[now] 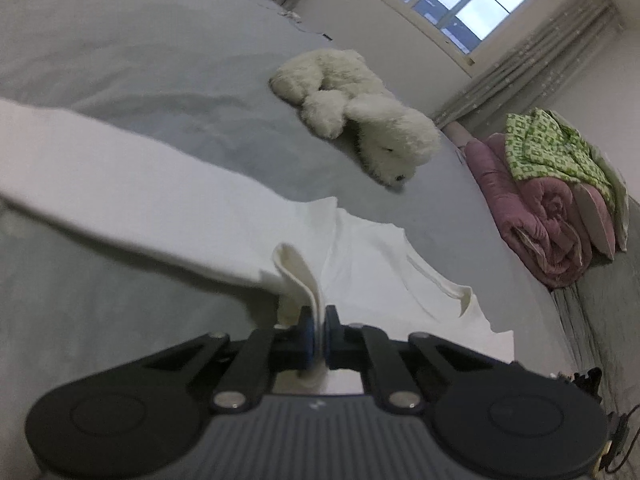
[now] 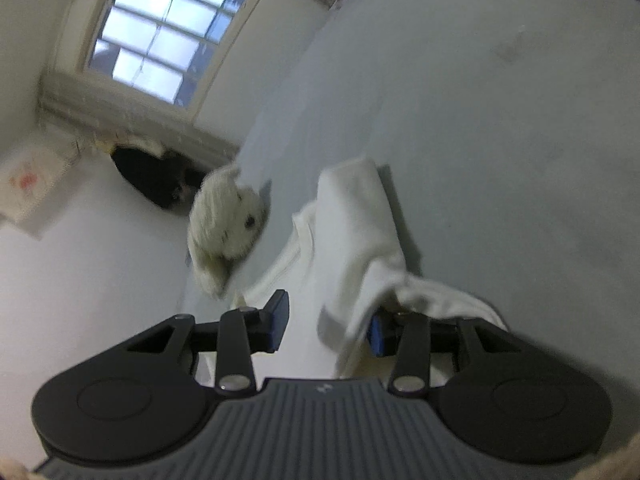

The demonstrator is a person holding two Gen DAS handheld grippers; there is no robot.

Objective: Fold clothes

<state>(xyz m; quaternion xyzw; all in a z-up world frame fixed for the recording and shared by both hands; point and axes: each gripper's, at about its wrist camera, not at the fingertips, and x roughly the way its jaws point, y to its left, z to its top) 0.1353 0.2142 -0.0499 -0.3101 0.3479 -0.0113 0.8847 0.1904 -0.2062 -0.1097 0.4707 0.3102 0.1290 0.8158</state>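
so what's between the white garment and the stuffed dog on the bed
Only bare grey bedsheet. In the left wrist view the white garment lies apart from the stuffed dog, with nothing on the strip between them.

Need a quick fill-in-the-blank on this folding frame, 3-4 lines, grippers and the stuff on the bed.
1. The left gripper is shut on a fold of the ____ garment.
2. The right gripper has its jaws ____, with cloth draped over one finger.
3. The plush dog lying on the bed sheet is ____ in colour.
4. At the bed's edge, a green patterned cloth lies on top of a rolled ____ quilt.

Missing words: white; open; white; pink
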